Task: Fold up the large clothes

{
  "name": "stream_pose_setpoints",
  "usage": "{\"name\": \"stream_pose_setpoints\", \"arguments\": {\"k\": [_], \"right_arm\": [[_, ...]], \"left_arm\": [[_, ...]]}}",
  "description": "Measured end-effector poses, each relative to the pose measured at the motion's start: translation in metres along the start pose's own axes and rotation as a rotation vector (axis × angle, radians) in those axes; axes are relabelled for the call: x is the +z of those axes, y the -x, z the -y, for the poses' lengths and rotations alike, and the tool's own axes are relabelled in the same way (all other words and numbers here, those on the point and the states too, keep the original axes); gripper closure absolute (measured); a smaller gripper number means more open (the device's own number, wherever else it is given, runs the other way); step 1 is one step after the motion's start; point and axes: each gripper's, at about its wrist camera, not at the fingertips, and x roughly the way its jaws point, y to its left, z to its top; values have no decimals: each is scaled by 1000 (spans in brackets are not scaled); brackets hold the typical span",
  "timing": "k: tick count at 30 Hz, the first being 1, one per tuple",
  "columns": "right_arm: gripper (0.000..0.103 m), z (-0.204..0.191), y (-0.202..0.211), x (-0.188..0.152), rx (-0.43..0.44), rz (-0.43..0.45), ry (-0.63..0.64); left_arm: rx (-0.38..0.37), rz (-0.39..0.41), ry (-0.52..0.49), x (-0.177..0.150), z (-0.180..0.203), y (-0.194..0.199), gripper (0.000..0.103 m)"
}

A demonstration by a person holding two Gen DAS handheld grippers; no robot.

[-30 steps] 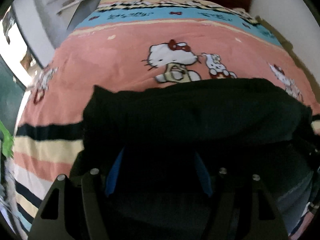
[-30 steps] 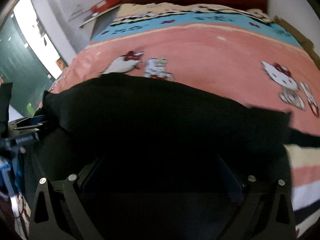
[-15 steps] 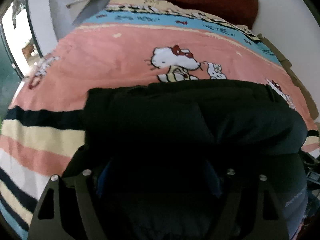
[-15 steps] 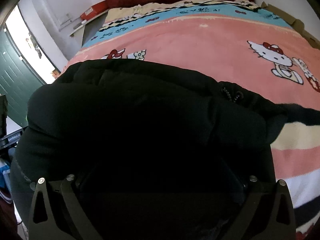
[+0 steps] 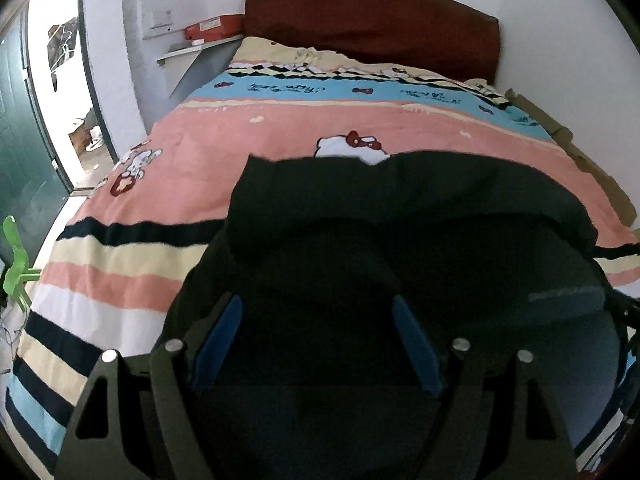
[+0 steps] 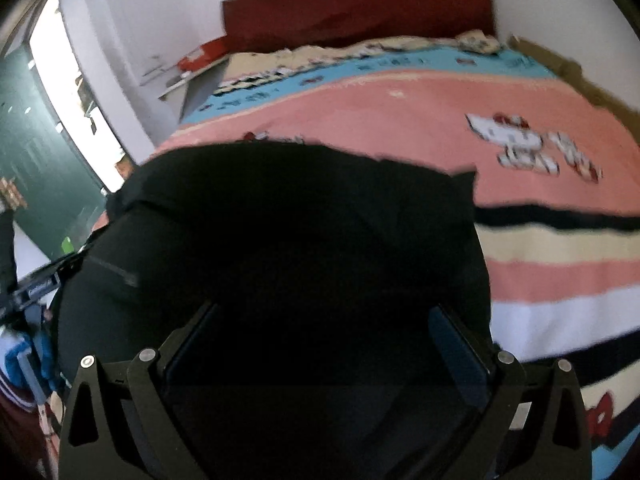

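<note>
A large black garment (image 5: pixel 400 208) lies bunched on the near part of the bed, folded over on itself. It also fills the middle of the right wrist view (image 6: pixel 300 216). My left gripper (image 5: pixel 318 308) is over its near edge with the blue-padded jaws wide apart and black cloth lying between them. My right gripper (image 6: pixel 324 312) is over the garment's right part, jaws also wide apart with dark cloth between them. The fingertips of both are hard to make out against the black fabric.
The bed (image 5: pixel 360 128) has a pink, blue and striped cartoon-cat cover and a dark red headboard (image 5: pixel 372 20). A shelf with a red box (image 5: pixel 212 26) is at the back left. An open doorway (image 5: pixel 60 92) is on the left. A green object (image 5: pixel 16 264) stands by the bed's left edge.
Both grippers have drawn back and tilted up, so more of the bed and headboard shows. The black garment now lies lower and nearer in both views.
</note>
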Motion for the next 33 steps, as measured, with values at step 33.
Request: {"name": "stream_pose_setpoints", "arguments": {"k": [33], "right_arm": [[1,19,-23,-37,62,27,-52]], "left_arm": [[35,100,-24,-30,3,-2,25]]}}
